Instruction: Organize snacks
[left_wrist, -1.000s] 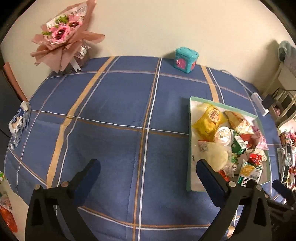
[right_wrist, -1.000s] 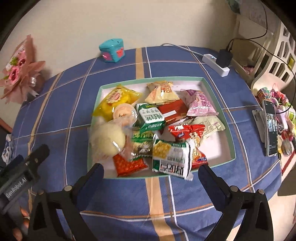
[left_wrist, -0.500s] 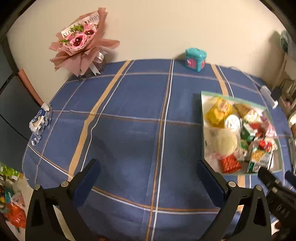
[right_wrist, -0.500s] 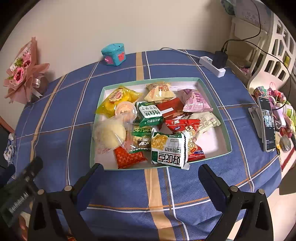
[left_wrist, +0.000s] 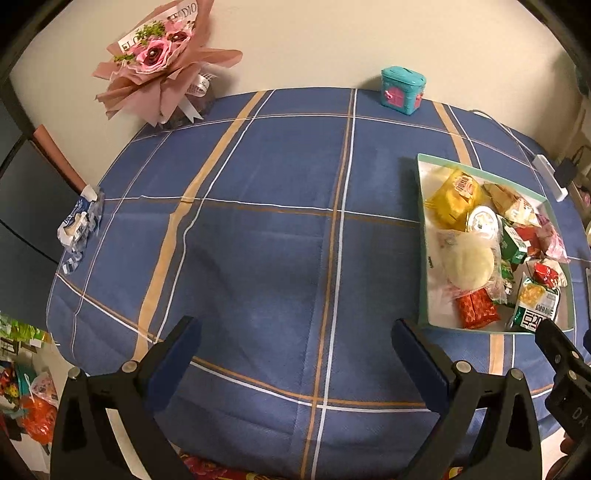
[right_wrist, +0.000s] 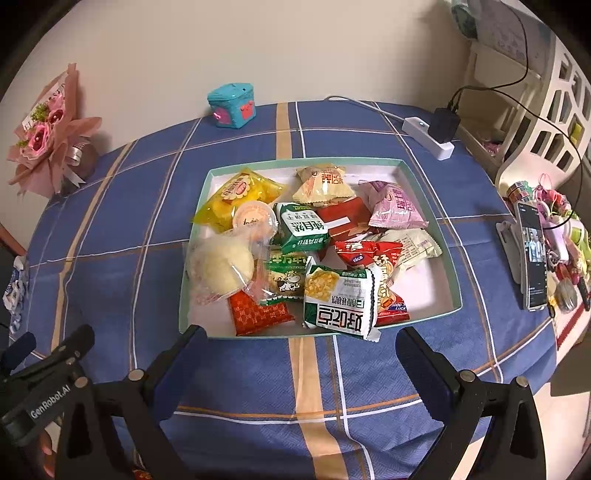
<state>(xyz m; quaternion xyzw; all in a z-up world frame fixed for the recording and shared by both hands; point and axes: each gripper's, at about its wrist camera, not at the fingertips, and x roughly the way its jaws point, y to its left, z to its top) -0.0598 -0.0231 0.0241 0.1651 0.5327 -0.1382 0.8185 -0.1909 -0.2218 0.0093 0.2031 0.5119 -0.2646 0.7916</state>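
A shallow box tray (right_wrist: 430, 192) with a mint rim and white floor sits on the blue plaid tablecloth. It holds several snack packets: a yellow packet (right_wrist: 236, 195), a round bun in clear wrap (right_wrist: 225, 269), a green packet (right_wrist: 303, 229), a pink packet (right_wrist: 397, 206), a red packet (right_wrist: 258, 314) and a corn packet (right_wrist: 340, 299) that overhangs the near rim. My right gripper (right_wrist: 301, 334) is open just before that rim, holding nothing. My left gripper (left_wrist: 293, 326) is open over bare cloth, with the tray (left_wrist: 422, 236) to its right, and the bun (left_wrist: 467, 264) shows there.
A pink bouquet (left_wrist: 162, 62) and a teal toy box (left_wrist: 402, 90) stand at the back by the wall. A crumpled blue-white wrapper (left_wrist: 79, 225) lies at the left table edge. On the right are a power strip (right_wrist: 432, 136), a phone on a stand (right_wrist: 532, 254) and trinkets.
The left gripper has drawn back from the table and swung left, so the tray sits further right in its view. The right gripper backed off slightly, then held. Both stay open.
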